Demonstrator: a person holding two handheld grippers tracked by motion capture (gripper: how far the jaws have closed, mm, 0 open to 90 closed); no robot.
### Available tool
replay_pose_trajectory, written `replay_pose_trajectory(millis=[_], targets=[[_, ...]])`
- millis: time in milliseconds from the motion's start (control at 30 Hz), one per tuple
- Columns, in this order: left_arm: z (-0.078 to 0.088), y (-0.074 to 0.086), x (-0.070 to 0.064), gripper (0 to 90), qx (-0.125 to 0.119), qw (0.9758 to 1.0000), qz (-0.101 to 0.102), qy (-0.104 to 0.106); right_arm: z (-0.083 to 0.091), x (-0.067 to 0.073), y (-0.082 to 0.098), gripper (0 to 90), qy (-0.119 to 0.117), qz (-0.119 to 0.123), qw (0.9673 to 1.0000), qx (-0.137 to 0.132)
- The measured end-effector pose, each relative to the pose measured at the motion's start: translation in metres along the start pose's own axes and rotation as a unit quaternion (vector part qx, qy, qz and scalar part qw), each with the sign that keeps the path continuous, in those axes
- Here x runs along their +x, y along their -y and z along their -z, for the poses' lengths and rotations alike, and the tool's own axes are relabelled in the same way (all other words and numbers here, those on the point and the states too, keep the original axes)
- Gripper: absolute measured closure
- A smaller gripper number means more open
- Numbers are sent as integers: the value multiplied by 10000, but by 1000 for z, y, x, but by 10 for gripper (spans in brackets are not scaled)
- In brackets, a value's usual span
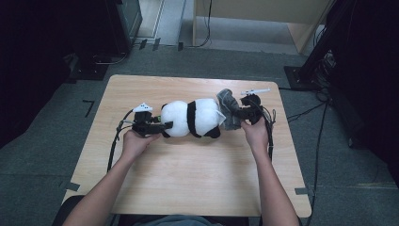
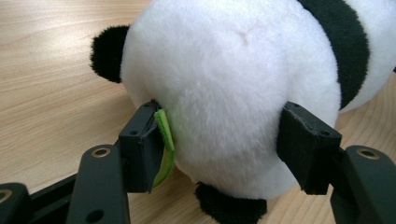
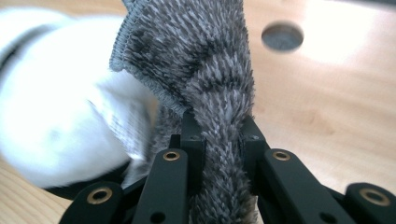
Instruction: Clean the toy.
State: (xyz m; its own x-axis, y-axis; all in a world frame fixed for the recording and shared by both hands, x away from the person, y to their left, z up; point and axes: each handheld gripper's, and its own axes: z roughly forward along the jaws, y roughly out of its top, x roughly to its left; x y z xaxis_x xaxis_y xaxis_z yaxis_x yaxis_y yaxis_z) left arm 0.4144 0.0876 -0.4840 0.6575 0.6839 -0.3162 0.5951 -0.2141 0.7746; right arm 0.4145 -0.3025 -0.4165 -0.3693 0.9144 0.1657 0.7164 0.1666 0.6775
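Nearest us in the high view, the person's two forearms come up from the table's near edge. The left gripper [image 1: 165,125] lies low on the light wooden table [image 1: 188,174], pointing right at the rump of the white-and-black plush panda [image 1: 192,117]. In the left gripper view we see its jaws partly open around the panda's rounded white rear – one pad against the bright green fabric tag [image 2: 164,144] at the seam, the other resting on the fur at the far side, neither denting it much. We note this as a loose straddle, not a clamp.

The right gripper [image 1: 237,114] is at the panda's other end. Its jaws are pinched tight on a fold of fuzzy grey cloth [image 3: 205,79] – the pile bunches between the pads and fans out above them. The cloth drapes against the panda's white end, touching it.

The panda lies on its side across the middle of the table's far half, between the two grippers.
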Motion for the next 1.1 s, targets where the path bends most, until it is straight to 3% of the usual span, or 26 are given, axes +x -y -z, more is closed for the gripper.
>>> replay_pose_trajectory(millis=[200,433,733,1100], targets=[[0,0,-1,356,-9,10000,-27,-32,19,20,-26,784,1,341,9993,-139],[0,0,-1,354,-55,10000,-51,-43,20,55,-53,783,-138,753,9969,-203],[1,-1,-2,353,-55,10000,-51,-65,2,102,-79,783,-363,1183,9923,-84],[1,-1,-3,352,-79,9999,-87,-89,-32,149,-90,783,-657,1477,9867,186]])
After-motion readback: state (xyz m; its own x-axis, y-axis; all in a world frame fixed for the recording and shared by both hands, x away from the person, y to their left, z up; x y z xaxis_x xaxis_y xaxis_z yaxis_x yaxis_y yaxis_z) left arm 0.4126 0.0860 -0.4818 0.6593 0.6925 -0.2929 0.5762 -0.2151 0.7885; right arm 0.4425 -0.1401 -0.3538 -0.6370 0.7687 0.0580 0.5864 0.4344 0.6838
